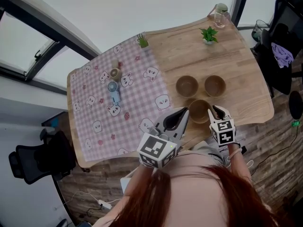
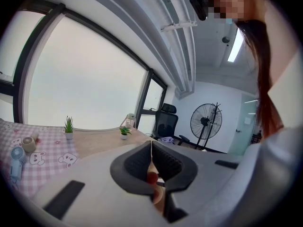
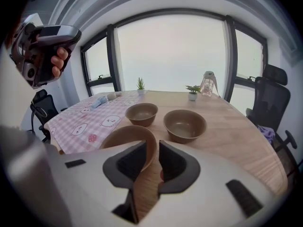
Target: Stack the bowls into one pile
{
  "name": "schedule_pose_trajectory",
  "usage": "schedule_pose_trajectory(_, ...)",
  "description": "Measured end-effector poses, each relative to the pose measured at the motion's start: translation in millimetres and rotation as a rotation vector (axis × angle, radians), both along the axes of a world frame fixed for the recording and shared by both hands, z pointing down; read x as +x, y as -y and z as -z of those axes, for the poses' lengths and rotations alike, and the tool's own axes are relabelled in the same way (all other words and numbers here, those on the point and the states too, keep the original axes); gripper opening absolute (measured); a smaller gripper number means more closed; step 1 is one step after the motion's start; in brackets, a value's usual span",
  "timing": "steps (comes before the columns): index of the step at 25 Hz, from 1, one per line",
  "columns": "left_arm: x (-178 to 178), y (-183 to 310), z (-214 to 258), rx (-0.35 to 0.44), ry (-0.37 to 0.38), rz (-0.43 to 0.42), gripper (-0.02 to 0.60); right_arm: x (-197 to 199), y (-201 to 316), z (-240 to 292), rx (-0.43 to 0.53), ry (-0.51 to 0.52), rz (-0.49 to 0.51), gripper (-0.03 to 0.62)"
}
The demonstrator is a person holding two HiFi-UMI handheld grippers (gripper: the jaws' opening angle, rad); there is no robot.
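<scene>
A left bowl (image 1: 187, 85) and a right bowl (image 1: 215, 85) sit side by side on the table (image 1: 241, 74). A near bowl (image 1: 199, 110) sits at their 6 o'clock. The right gripper (image 1: 217, 111) is at its 3 o'clock edge, and the left gripper (image 1: 182, 113) is at its 9 o'clock.

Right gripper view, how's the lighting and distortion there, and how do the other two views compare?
Right gripper view: windows blown out white, frames bowed by the wide lens, bowls sharp under soft daylight. Left gripper view: window equally washed out, ceiling light glaring, dark corners. Head view: even daylight, no harsh shadows on the table.
</scene>
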State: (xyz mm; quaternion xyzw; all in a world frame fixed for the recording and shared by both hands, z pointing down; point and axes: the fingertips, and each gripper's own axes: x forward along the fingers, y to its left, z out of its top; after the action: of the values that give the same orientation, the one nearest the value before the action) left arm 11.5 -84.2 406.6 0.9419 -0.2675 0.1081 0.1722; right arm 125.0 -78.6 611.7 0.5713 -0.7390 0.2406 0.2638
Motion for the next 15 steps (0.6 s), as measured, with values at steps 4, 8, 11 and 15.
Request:
schedule_pose_trajectory(4,-1.3,-0.7,-4.8,-0.010,0.003,-0.004,0.011,0.3,-1.4,-11.1,-0.027,0.013,-0.013,0.077)
schedule_pose_trajectory(8,-3.6,1.7,-7.6,-0.021,0.009,-0.006,0.011,0.0,0.0,-19.6,-0.049,0.012,-0.017,0.077)
schedule_pose_trajectory(11,-4.0,3.8,-8.8,-0.027,0.012,-0.009,0.011,0.0,1.9,-24.8,-0.062,0.022,-0.023,0.078)
schedule_pose_trajectory(15,-5.0,4.5,-10.0,-0.032,0.010,-0.005,0.011,-1.3,3.1,-29.7,-0.078,0.040,-0.034,0.078)
